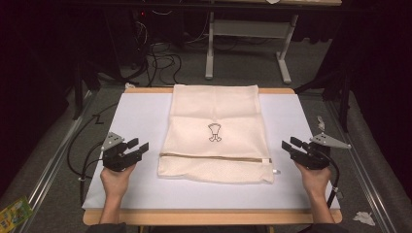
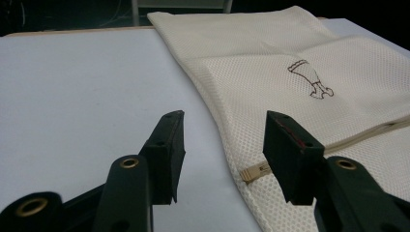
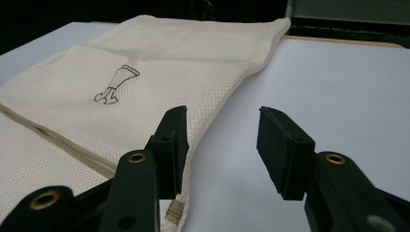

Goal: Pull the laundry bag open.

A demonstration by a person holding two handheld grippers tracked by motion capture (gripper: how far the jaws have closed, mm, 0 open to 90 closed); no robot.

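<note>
White tabletop (image 1: 141, 116) carrying cream mesh bag (image 1: 216, 131) in middle, long side running front to back, zipper (image 1: 214, 157) lying crossways near front edge. Left gripper (image 1: 137, 148) sitting by bag's left edge, jaws wide, holding nothing. Right gripper (image 1: 289, 145) sitting by right edge, jaws wide, pointing inward.

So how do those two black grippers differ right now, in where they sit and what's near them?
The left gripper sits left of the cream mesh laundry bag, its grey plate toward the table's left edge; the right gripper mirrors it on the bag's right. The left gripper's jaws straddle the bag's edge by a small tan tab; the right's are near the zipper pull. Both are open and empty.
</note>
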